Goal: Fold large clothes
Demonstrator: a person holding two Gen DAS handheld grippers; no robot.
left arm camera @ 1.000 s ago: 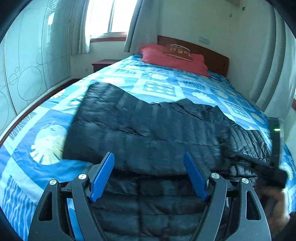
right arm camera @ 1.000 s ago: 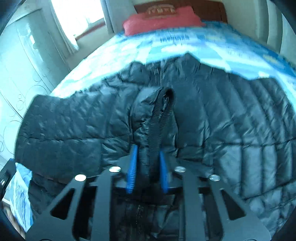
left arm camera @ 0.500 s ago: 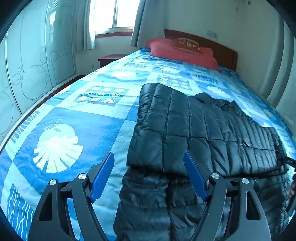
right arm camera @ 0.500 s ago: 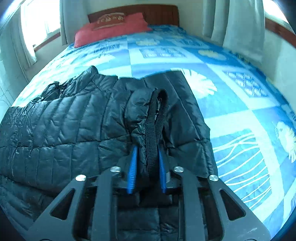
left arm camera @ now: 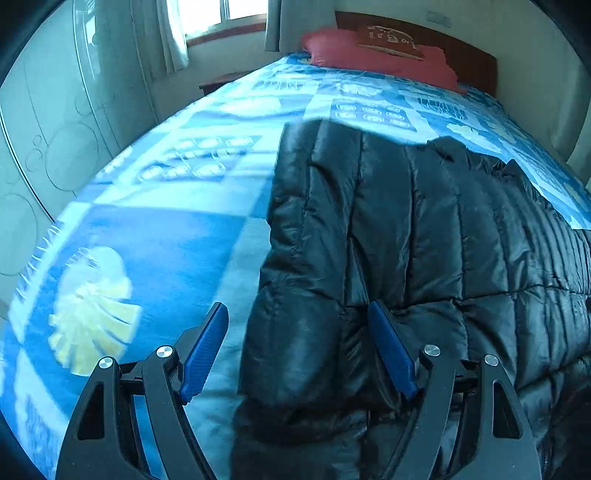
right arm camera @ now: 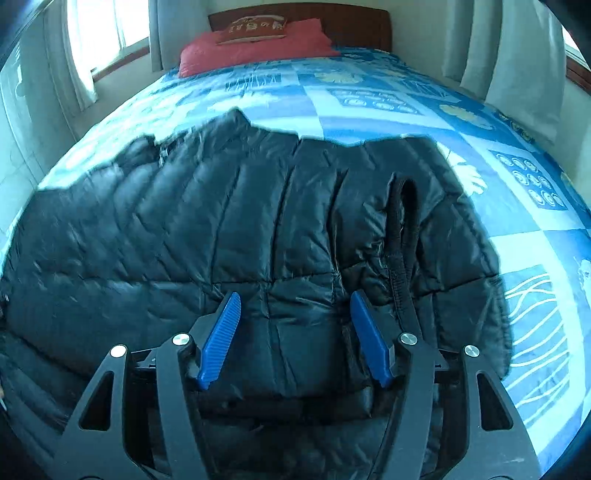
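Your right gripper is letting go: its jaws are opening over the black puffer jacket, and the black ribbed cuff lies just outside its right-hand finger, no longer pinched. Your left gripper stands wide apart with nothing pressed between the pads; the jacket's folded left edge sits in the gap below it, untouched as far as you can see.

As for progress, the jacket lies spread across the blue patterned bedspread, toward the foot of the bed. Both side parts look folded inward over the body, so you seem to be past the sleeve folds. What probably remains is bringing the length over on itself into a compact bundle and smoothing it.

Counting: one jacket, one cuff showing, two grippers. At the headboard you have one red pillow with one smaller brown cushion on top.
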